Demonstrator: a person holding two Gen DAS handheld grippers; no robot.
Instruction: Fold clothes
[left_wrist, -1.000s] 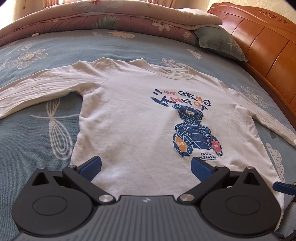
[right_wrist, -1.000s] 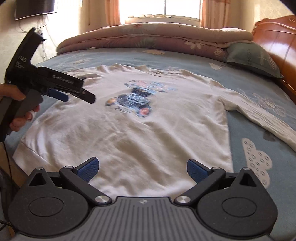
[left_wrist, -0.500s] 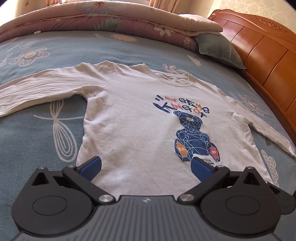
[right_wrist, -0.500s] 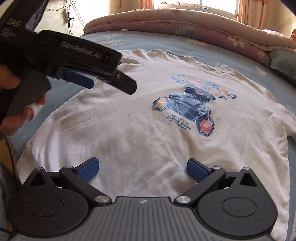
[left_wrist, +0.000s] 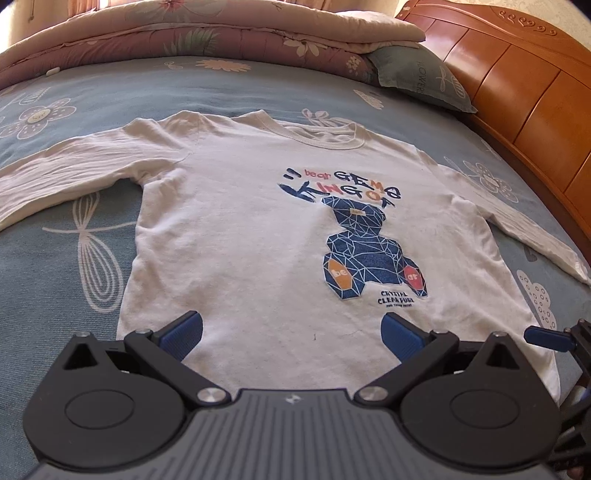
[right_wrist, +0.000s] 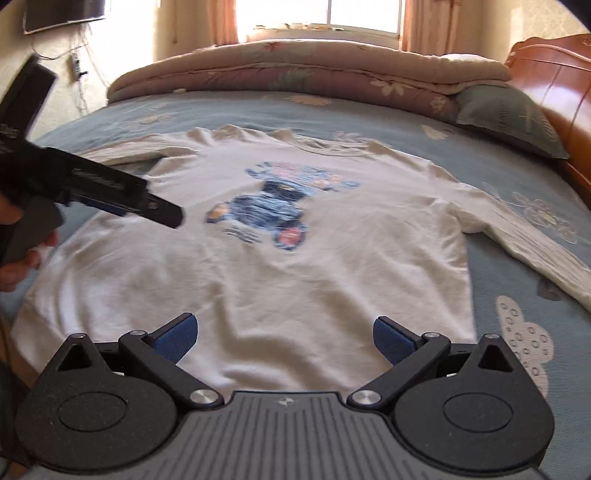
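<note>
A white long-sleeved shirt (left_wrist: 236, 236) with a blue bear print lies flat, face up, mid-frame on my bed (left_wrist: 55, 258). My left gripper (left_wrist: 291, 332) and right gripper (right_wrist: 282, 334) hover over its hem, jaws wide, empty.

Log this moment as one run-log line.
stage: pre-grasp | shirt: flat on bed, print up, sleeves spread | left gripper: open, over hem | right gripper: open, over hem

Left claw (left_wrist: 291, 334) gapes above the flat white shirt (left_wrist: 258, 236).
</note>
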